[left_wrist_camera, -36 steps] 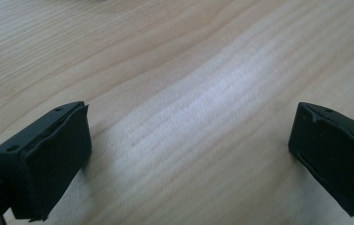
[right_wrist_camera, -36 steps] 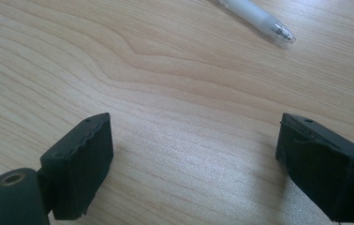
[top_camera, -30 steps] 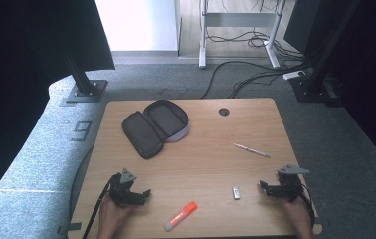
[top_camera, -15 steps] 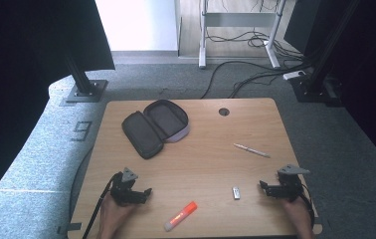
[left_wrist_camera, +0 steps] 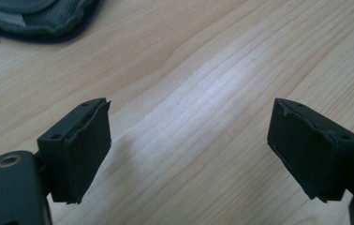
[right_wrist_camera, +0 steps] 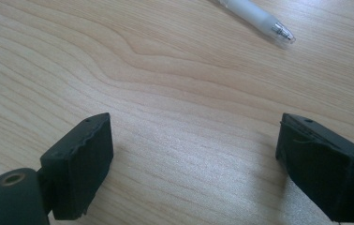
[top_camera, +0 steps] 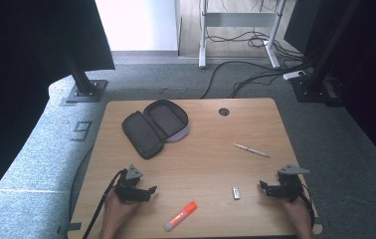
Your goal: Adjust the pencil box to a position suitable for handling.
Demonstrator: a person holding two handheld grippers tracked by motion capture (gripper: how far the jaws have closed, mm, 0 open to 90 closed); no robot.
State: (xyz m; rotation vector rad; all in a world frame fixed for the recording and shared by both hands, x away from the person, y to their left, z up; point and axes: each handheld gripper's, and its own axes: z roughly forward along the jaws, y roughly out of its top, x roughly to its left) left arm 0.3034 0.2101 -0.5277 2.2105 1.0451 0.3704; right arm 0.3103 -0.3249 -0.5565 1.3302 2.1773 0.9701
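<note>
Forearms of mine are cut off by the bottom edge of the high view, so I see little more than my hands behind each tool. My left tool sits low over the near-left part of the wooden bench, and my right tool sits near the near-right corner; both point inward, toward each other, well apart. In the left gripper view the two black jaws stand wide with only bare wood grain between them, and a dark fabric edge of the pencil case is cut off at the top left corner. In the right gripper view the jaws also stand wide over bare wood; the tip end of a pale pen shows at the top, its rest running out of the frame, and a grey sliver at the left edge is too small to name. From above, the pen lies beyond my right tool, slanted, and a small silvery USB stick lies just inward of that tool. An orange marker with a white end lies near the front edge, just beside my left tool on its inner side. The pencil case lies unzipped and spread flat at the far left of the bench, well beyond my left tool; its two halves look dark inside and I cannot make out anything in them.
</note>
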